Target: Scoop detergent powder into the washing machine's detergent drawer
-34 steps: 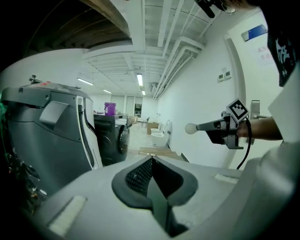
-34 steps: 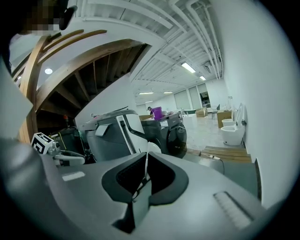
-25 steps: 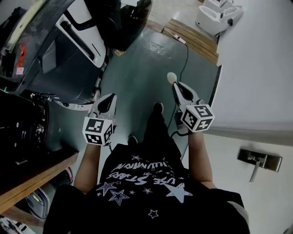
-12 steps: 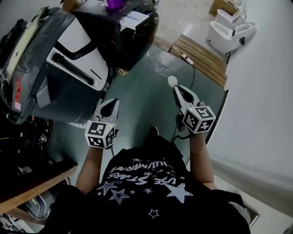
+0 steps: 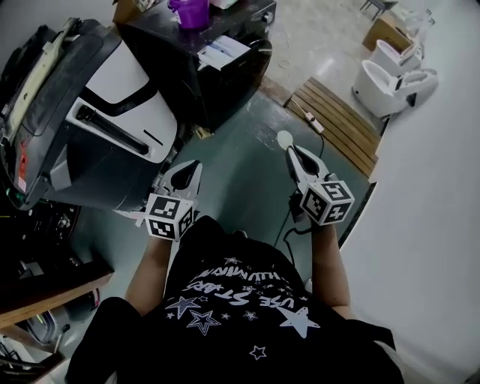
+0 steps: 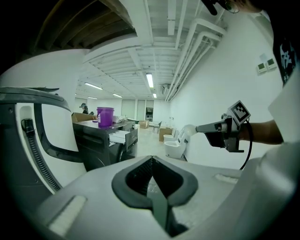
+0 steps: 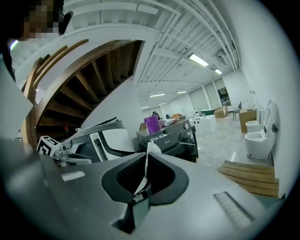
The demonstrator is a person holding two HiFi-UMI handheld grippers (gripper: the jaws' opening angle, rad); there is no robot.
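Note:
A black washing machine [image 5: 225, 67] stands at the far top of the head view, with its white detergent drawer [image 5: 222, 52] pulled out. A purple container [image 5: 193, 11] rests on its top. My right gripper [image 5: 292, 153] is shut on the handle of a white scoop [image 5: 283, 139], whose round bowl sticks out past the jaws. My left gripper [image 5: 189, 171] is shut with nothing in it. Both hang over the grey-green floor, well short of the machine. The left gripper view shows the right gripper [image 6: 224, 133], the scoop [image 6: 188, 132], the container [image 6: 105, 116] and the drawer [image 6: 120, 136].
A big white and dark grey appliance [image 5: 97, 120] lies tilted at the left. A wooden pallet [image 5: 337, 124] and white toilets [image 5: 390, 67] are at the back right. A white wall [image 5: 427, 247] runs along the right. A wooden bench [image 5: 45, 292] is at the lower left.
The person has walked forward with both grippers. The washing machine, its drawer and the purple container have come into view at the top. The door handle at the right has dropped out of view.

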